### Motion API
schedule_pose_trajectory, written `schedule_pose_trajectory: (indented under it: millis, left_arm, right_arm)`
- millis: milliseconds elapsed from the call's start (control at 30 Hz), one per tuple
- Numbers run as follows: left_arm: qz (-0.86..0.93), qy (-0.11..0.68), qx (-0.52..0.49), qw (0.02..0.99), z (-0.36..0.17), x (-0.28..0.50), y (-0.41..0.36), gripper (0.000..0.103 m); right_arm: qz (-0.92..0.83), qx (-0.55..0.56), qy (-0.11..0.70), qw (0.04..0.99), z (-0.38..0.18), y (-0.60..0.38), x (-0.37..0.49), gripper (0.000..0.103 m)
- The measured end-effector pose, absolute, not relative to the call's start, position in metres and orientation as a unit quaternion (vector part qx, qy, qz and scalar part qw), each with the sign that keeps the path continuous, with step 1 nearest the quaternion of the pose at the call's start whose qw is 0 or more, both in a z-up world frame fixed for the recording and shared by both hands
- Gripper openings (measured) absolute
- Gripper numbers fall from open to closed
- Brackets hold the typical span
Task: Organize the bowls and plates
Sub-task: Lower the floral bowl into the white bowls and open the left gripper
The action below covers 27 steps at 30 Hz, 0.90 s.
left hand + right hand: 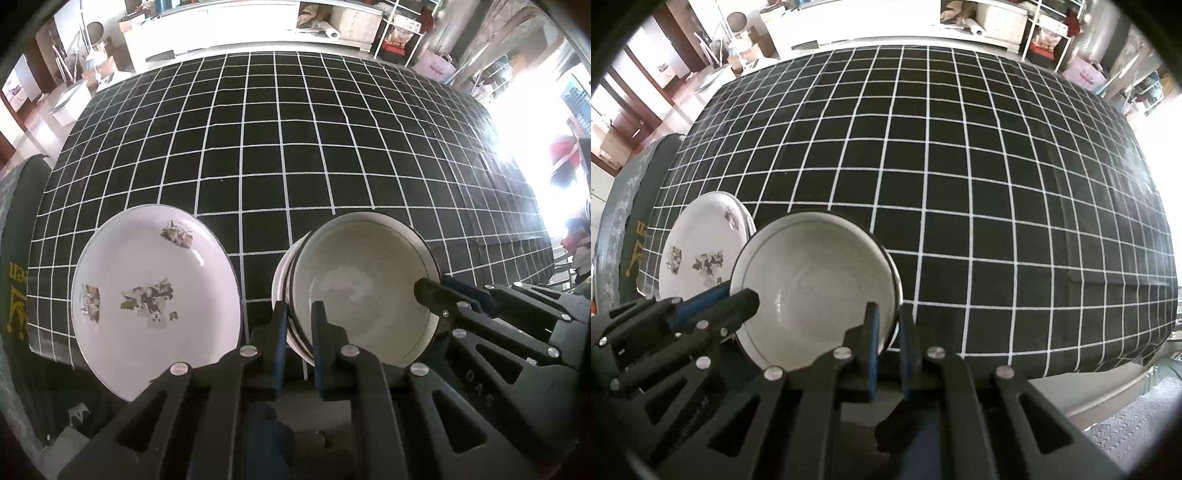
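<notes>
Bowls [365,291] stand nested in a stack on the black tablecloth [295,147] with its white grid, near the cloth's front edge; the topmost is off-white inside with a thin dark line under the rim, and at least two further rims show beneath it on the plate side. Just beside the stack, apart from it, lies a white plate [155,295] with faded floral prints, flat on the same cloth; the right wrist view shows a second plate rim under it. Left gripper [299,332] is closed down on the stack's rim at the side nearest the plate, one finger inside the top bowl and one outside, blue pads against the ware. Right gripper [888,332] is clamped likewise on the opposite rim of the same stack, one finger inside and one outside. Each gripper shows in the other's camera, reaching the rim from its own side. Whether the stack's base is touching the cloth cannot be told from either view. Beyond the cloth's far edge, well apart from the bowls, stand a white counter [258,22] and wire shelving [402,29] holding assorted goods.
</notes>
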<state>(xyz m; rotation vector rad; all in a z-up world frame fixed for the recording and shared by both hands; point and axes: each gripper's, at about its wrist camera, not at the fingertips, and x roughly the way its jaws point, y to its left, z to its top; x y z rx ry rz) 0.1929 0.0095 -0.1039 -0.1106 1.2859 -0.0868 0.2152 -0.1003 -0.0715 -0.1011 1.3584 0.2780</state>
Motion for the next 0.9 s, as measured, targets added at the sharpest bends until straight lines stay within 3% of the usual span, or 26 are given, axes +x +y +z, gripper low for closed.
schedule_pose_trajectory:
  millis: [633,700,867,900]
  left_arm:
    - [-0.061,0.586,-0.06,0.806,-0.094,0.185,0.012,0.013]
    - [-0.065,0.582,-0.074,0.807,-0.089,0.182,0.016,0.02]
    - [-0.077,0.57,-0.094,0.813,-0.079,0.174,0.026,0.031]
    - [-0.083,0.568,-0.099,0.813,-0.079,0.173,0.029,0.035]
  right_arm:
    - [0.145,-0.037,0.599,0.787,-0.054,-0.115,0.213,0.016]
    - [0.15,-0.024,0.592,0.791,-0.047,-0.121,0.212,0.022]
    - [0.161,0.039,0.583,0.796,-0.033,-0.144,0.212,0.062]
    - [0.163,0.049,0.583,0.794,-0.032,-0.147,0.212,0.064]
